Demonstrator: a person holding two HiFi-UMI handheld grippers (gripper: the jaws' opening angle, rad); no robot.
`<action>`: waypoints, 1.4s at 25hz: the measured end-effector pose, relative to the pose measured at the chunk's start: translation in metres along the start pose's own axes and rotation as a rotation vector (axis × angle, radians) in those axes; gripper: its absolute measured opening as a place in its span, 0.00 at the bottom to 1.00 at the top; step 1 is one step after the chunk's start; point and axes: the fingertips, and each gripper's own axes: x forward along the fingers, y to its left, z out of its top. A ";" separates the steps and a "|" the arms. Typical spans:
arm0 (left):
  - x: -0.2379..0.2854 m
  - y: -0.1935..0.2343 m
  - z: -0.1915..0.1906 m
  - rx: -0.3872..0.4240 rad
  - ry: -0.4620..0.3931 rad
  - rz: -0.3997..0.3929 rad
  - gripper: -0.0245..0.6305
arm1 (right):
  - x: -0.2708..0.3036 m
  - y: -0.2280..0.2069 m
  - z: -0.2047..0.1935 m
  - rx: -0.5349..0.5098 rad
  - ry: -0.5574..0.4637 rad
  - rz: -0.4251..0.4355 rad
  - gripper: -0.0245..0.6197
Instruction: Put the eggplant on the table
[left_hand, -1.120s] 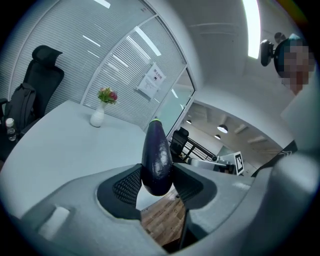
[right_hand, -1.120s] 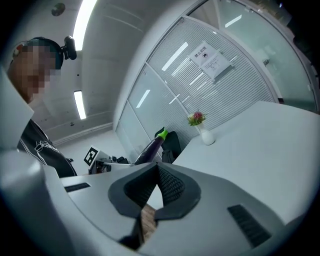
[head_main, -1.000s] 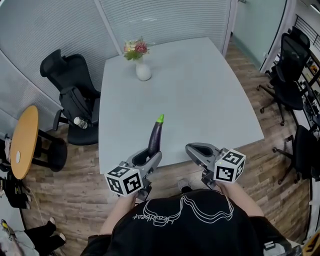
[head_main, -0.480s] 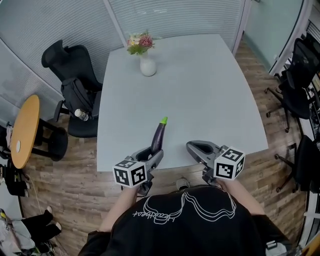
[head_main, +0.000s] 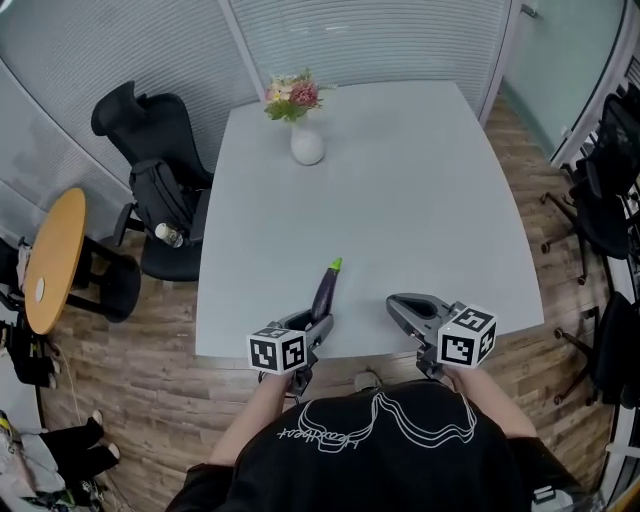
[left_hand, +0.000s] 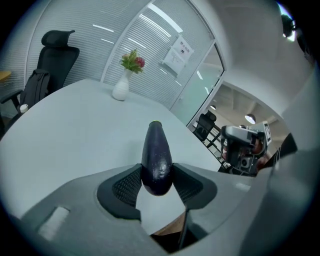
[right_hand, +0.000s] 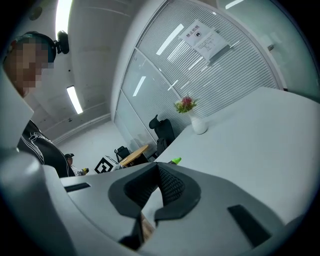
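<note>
- Dark purple, elongated eggplant with a bright green stem end: clamped at its rounded butt end between the two black ribbed pads of the left gripper. Both pads press on its skin in the left gripper view.
- Eggplant position: above the near edge of the pale grey tabletop, left of that edge's middle. The stem end points toward the far edge. No view shows whether the fruit touches the surface.
- Left gripper, grey body with a black-and-white marker cube: held at the near edge. Its jaws reach over the tabletop.
- Right gripper, same build, marker cube at its rear: held at the near edge, to the right of the eggplant and apart from it. In the right gripper view its jaw tips meet and grasp nothing. The green stem end shows just beyond them.
- White rounded vase holding pink and green flowers: upright near the far left corner of the tabletop, well apart from both grippers.
- Black mesh office chair: on the wood-plank floor beside the left edge of the table, a dark bag on its seat.
- Round wooden side table: further left, clear of the chair.
- More black office chairs: beyond the right edge of the table.
</note>
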 end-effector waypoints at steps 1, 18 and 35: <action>0.004 0.004 -0.003 -0.003 0.010 0.009 0.35 | 0.000 -0.003 -0.002 0.002 0.007 -0.005 0.05; 0.037 0.048 -0.039 0.034 0.138 0.155 0.35 | -0.001 -0.024 -0.009 0.046 0.018 -0.032 0.05; 0.032 0.044 -0.025 0.030 0.061 0.156 0.43 | -0.002 -0.030 -0.017 0.087 0.040 -0.026 0.05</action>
